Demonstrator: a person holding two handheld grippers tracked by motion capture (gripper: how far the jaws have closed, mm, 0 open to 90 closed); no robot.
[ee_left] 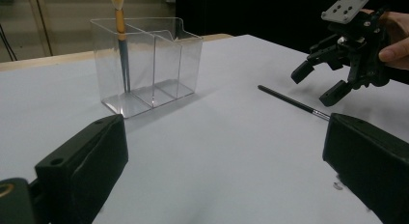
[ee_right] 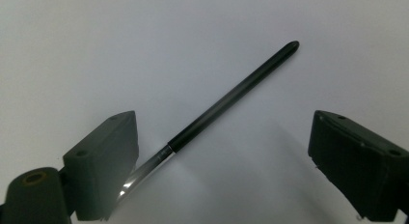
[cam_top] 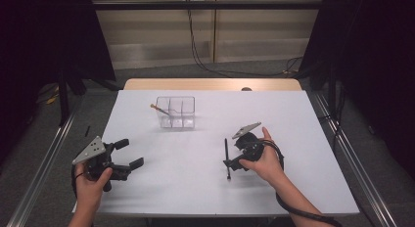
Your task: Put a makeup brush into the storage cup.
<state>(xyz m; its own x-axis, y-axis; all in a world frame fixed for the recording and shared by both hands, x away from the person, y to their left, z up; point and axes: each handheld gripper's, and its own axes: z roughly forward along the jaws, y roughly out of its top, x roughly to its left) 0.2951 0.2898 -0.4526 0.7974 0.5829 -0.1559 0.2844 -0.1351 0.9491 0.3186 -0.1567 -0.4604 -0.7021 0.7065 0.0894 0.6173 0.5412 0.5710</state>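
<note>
the right gripper [cam_top: 234, 156] is hovering at the lower right of centre in the high view, a hand [cam_top: 268, 161] wrapping its body, and its jaws are standing released with nothing pressed between them. in the right gripper view the black brush [ee_right: 231, 96] is lying flat on the white tabletop [ee_right: 144, 50], running from the lower left of the frame up toward the upper right; its silver ferrule end is passing just beside the left jaw, while the right jaw is sitting well apart from it. in the high view the same brush [cam_top: 227, 158] is showing as a thin dark line lying just left of that gripper. the left gripper [cam_top: 128, 153] is resting at the lower left of the high view, its jaws also spread wide and holding nothing. a clear organizer [cam_top: 175, 112] with compartments is standing above centre on the tabletop, and in the left gripper view an orange-handled brush [ee_left: 120, 35] is leaning upright in the leftmost compartment, near the upper left of the frame.
</note>
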